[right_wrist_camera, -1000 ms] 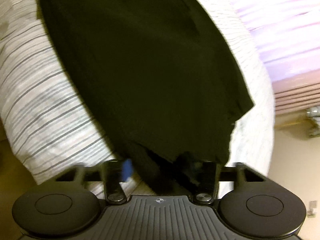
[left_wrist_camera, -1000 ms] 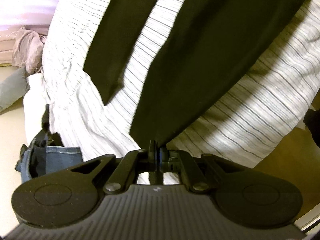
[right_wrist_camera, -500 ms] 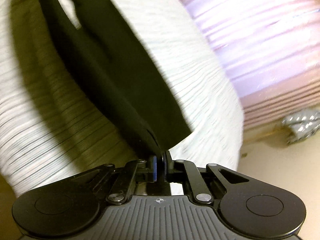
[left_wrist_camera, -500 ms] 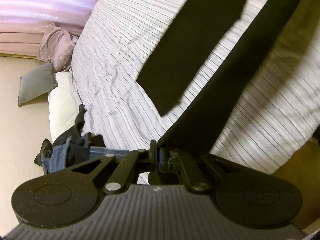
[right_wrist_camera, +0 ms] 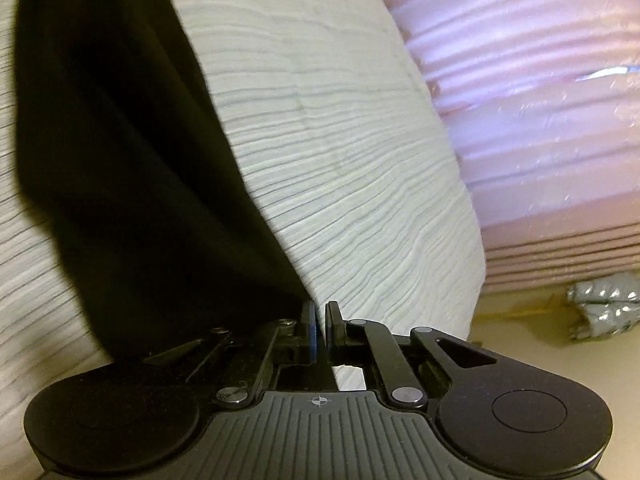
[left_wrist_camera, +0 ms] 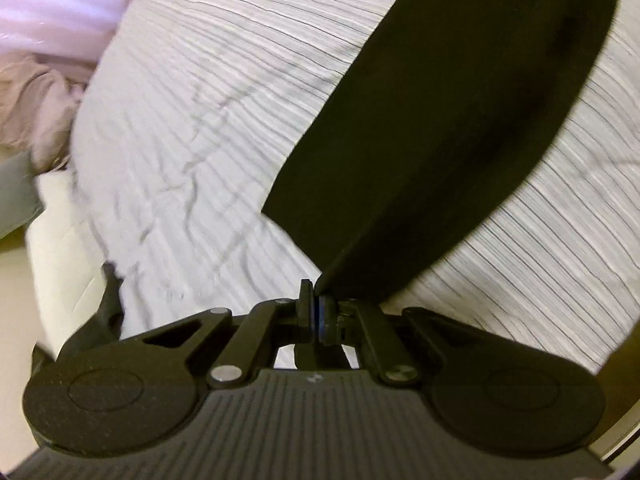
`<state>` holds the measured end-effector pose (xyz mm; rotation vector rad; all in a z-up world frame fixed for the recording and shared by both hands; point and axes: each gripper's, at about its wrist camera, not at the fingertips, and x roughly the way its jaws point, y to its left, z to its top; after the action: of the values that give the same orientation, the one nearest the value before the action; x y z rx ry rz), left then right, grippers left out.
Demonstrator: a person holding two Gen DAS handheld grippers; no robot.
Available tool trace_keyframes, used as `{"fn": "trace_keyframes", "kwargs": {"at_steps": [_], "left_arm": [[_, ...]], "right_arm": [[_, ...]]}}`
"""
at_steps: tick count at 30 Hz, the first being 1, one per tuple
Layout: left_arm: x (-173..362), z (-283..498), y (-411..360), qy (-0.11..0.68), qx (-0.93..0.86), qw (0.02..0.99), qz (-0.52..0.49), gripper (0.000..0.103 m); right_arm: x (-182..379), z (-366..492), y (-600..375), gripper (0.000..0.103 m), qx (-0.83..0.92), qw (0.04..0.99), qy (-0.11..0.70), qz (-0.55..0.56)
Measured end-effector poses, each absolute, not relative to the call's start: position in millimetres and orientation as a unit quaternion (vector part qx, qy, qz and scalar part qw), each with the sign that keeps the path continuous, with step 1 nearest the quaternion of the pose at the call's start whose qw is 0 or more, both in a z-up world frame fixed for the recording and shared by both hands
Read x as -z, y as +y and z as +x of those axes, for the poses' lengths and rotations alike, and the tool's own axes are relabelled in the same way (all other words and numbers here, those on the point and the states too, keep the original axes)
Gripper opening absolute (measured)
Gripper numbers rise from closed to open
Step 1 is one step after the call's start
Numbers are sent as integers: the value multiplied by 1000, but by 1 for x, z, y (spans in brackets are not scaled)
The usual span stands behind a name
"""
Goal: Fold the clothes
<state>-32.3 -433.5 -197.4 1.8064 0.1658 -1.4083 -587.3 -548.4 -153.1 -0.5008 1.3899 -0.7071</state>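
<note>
A black garment hangs stretched over a bed with a white, grey-striped cover. My left gripper is shut on the garment's lower corner, and the cloth rises from it to the upper right. In the right wrist view the same black garment runs from the upper left down to my right gripper, which is shut on its edge. The cloth drapes over the right gripper's left linkage. The rest of the garment lies outside both views.
Pink curtains hang behind the striped bed cover. A crumpled silver item lies on the beige floor at right. A pinkish cloth heap and a grey cushion sit left of the bed; dark clothing lies by its corner.
Both grippers have lifted and swung with the garment. The right gripper closed on the cloth a second ago. The two separate black strips in the left view now read as one broad panel.
</note>
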Motion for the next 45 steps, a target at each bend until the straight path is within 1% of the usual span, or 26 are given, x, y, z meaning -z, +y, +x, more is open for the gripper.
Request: {"fn": "trace_keyframes", "kwargs": {"at_steps": [3,5,8,10,12,14,16,17,18,19,20,25,30,32,33,36,37,38,40,41,45], "left_arm": [[218,-23,-474,73,570,390,719,3],[231,-24,-485,71,563,385,728,3],[252,-27,-500,68,550,377,742,3],[266,-28,-511,66,541,372,752,3],[279,-29,-521,64,532,366,761,3],[290,-31,-526,60,520,364,770,3],[295,-34,-523,60,504,368,780,3],[297,-36,-522,61,495,370,784,3],[300,-38,-520,62,485,371,789,3],[303,-41,-520,61,476,370,795,3],[305,-43,-520,59,469,370,800,3],[311,-56,-526,57,448,371,812,3],[315,-66,-531,47,432,360,825,3],[317,-65,-532,47,426,356,830,3],[318,-65,-532,47,423,354,833,3],[323,-66,-532,39,412,342,844,3],[321,-66,-531,42,413,343,843,3],[319,-66,-531,44,414,345,841,3],[314,-65,-531,50,416,349,838,3],[308,-63,-532,60,419,359,832,3],[278,-48,-540,93,434,408,798,3]], "right_arm": [[166,-567,-588,1,329,674,632,-197],[177,-558,-617,1,329,670,640,-184],[187,-554,-642,1,349,674,639,-124],[194,-557,-645,2,358,676,639,-82],[203,-565,-644,2,348,679,643,-65],[210,-587,-626,2,332,683,649,-45],[217,-607,-629,4,326,684,652,-16],[222,-616,-635,17,327,685,651,6],[226,-627,-641,34,331,688,646,32],[229,-638,-647,69,337,691,637,54],[229,-646,-653,75,343,698,625,66],[231,-673,-687,75,350,729,579,105],[240,-675,-721,74,305,761,563,107],[252,-670,-733,59,264,768,574,102],[258,-667,-735,57,239,768,585,99],[281,-661,-732,57,185,752,627,81],[285,-660,-732,47,180,746,636,85],[285,-661,-734,32,187,740,638,97],[277,-665,-737,19,208,736,632,125],[268,-668,-735,17,220,739,623,131],[217,-683,-719,15,271,757,585,106]]}}
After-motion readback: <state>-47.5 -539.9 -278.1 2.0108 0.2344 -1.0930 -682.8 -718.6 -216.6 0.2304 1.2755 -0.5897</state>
